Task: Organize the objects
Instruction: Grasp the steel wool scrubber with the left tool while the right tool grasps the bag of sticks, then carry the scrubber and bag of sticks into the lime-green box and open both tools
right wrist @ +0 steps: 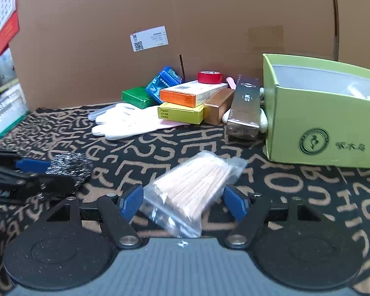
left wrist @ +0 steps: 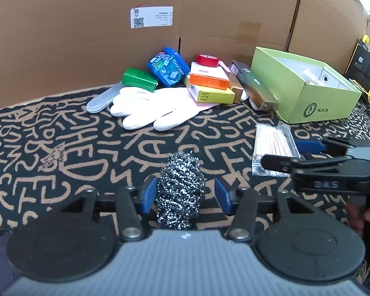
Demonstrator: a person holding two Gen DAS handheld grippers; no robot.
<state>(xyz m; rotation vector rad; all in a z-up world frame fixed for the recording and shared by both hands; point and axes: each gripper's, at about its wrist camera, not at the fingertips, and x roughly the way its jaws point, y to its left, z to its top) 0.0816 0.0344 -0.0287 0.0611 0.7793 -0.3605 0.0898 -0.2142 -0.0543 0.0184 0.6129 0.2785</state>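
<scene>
A steel wool scourer sits on the patterned mat between the blue pads of my left gripper, which is open around it; a gap shows on the right side. It also shows in the right wrist view. A clear bag of wooden sticks lies on the mat between the pads of my right gripper, which is open with gaps on both sides. The bag also shows in the left wrist view. An open green box stands at the right.
A pile lies at the back against the cardboard wall: white gloves, green box, blue pack, red tape roll, orange box, yellow box, long metallic box.
</scene>
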